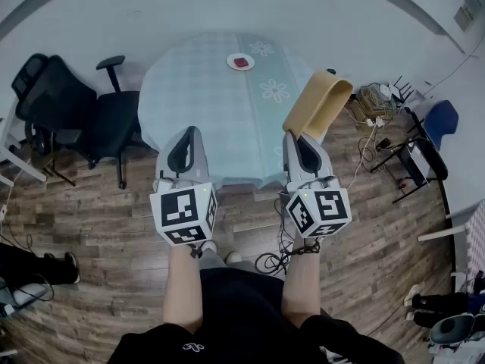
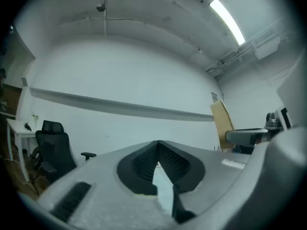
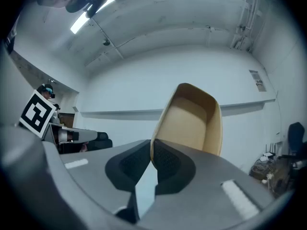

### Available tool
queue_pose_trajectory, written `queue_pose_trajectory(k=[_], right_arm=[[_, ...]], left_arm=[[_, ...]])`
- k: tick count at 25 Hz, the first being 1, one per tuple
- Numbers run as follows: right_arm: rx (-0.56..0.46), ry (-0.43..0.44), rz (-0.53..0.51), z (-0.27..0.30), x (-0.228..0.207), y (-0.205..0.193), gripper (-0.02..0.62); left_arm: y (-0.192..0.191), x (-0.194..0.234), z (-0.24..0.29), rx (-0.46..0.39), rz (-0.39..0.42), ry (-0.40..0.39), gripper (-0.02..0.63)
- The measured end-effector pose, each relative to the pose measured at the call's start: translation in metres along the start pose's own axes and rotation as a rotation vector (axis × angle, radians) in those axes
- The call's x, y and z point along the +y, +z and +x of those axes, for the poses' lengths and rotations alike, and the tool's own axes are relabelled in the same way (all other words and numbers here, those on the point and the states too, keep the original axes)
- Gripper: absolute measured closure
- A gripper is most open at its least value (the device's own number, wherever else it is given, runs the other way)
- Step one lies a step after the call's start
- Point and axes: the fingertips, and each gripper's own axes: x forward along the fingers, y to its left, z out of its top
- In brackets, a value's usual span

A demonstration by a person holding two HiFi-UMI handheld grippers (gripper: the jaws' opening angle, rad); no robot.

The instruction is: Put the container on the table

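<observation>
A tan oblong container (image 1: 318,106) is held up in the air by its rim, over the right edge of the round table (image 1: 220,89). My right gripper (image 1: 298,136) is shut on that rim; in the right gripper view the container (image 3: 194,121) rises from between the closed jaws, its hollow side facing the camera. My left gripper (image 1: 186,144) hovers over the table's near edge, shut with nothing in it. In the left gripper view its jaws (image 2: 158,153) meet at the tips and the container (image 2: 222,124) shows at the right.
A small white dish with a red item (image 1: 240,61) lies at the table's far side. A black office chair (image 1: 83,116) stands left of the table. Cables and a power strip (image 1: 375,120) lie on the wooden floor at the right, near a blue chair (image 1: 439,121).
</observation>
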Motion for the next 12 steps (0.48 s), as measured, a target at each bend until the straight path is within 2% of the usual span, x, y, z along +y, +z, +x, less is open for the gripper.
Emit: queue_pose_trajectory(k=[12], right_arm=[[0.006,0.002,0.027,-0.025,-0.024,-0.011,0.568]], left_arm=[[-0.009,-0.034,-0.01,0.002,0.003,0.002,0.604]])
